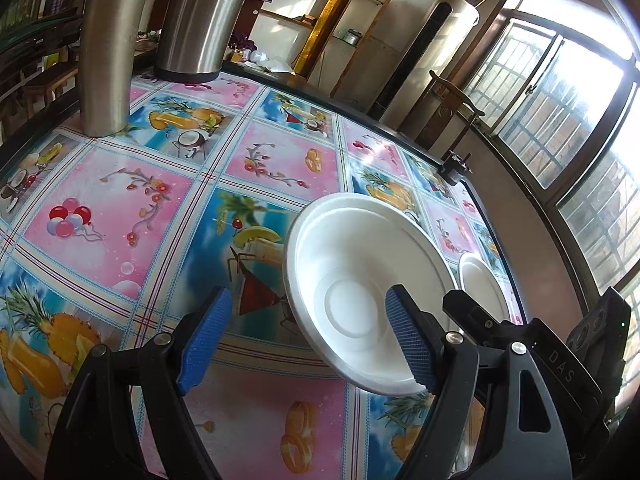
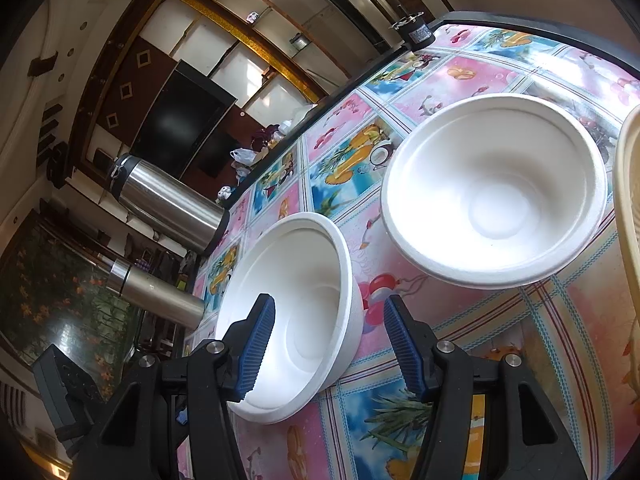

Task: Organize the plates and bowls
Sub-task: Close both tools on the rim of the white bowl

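Observation:
A white foam bowl (image 1: 352,280) sits on the picture-patterned tablecloth just in front of my left gripper (image 1: 308,342). That gripper is open: one blue pad (image 1: 408,344) hangs over the bowl's inside, the other stands outside its left rim. My right gripper (image 2: 330,348) is open too, straddling the wall of a near bowl (image 2: 296,312), which seems to be the same bowl, with its left pad (image 2: 256,348) inside. A second white bowl (image 2: 496,196) rests farther back, partly hidden (image 1: 478,284) behind the right gripper's black body (image 1: 520,340).
Two steel flasks (image 1: 108,52) (image 1: 204,16) stand at the table's far left. A small black device (image 1: 454,168) sits at the far corner. A beige dish rim (image 2: 628,200) shows at the right edge. The table edge (image 1: 516,264) runs close behind the bowls.

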The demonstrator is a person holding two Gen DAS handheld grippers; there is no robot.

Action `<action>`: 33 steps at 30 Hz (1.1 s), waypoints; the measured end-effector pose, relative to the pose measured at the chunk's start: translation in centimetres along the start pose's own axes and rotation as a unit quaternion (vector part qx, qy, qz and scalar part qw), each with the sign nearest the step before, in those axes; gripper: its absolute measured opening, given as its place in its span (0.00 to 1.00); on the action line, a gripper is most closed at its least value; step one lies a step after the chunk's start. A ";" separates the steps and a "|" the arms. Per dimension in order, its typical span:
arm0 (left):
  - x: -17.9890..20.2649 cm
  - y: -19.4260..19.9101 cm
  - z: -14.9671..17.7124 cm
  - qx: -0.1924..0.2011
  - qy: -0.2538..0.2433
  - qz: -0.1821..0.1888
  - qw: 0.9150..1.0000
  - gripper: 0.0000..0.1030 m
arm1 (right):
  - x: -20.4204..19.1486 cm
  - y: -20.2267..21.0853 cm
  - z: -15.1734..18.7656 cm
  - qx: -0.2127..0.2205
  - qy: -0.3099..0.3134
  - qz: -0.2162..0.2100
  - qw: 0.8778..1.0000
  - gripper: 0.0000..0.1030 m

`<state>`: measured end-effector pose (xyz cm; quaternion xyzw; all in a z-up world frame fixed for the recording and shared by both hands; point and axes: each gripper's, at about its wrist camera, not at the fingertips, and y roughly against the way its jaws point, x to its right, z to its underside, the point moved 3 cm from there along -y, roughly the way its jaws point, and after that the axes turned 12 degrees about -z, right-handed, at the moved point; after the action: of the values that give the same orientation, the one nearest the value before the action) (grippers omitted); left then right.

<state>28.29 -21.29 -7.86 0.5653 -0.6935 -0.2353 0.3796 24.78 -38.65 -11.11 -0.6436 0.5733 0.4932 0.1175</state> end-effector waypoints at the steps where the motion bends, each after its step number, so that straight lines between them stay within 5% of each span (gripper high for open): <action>1: -0.1 0.0 0.0 -0.001 0.000 0.000 1.000 0.77 | 0.0 0.1 0.1 0.000 0.000 0.000 1.000 0.58; 14: -1.4 -0.5 -0.2 -0.021 0.034 0.008 0.999 0.77 | 0.2 0.2 0.0 0.001 -0.007 -0.003 1.000 0.58; 22: -1.7 -0.9 -0.2 -0.040 0.052 0.044 0.997 0.77 | 0.2 0.6 0.0 0.008 -0.006 -0.002 1.000 0.58; 33: -2.7 -1.8 0.1 -0.074 0.075 0.057 0.993 0.71 | 0.4 0.5 0.0 0.007 -0.006 0.017 1.000 0.37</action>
<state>29.52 -19.15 -9.99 0.5114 -0.6746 -0.2213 0.4841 24.24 -39.06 -11.25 -0.6296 0.5868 0.4955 0.1169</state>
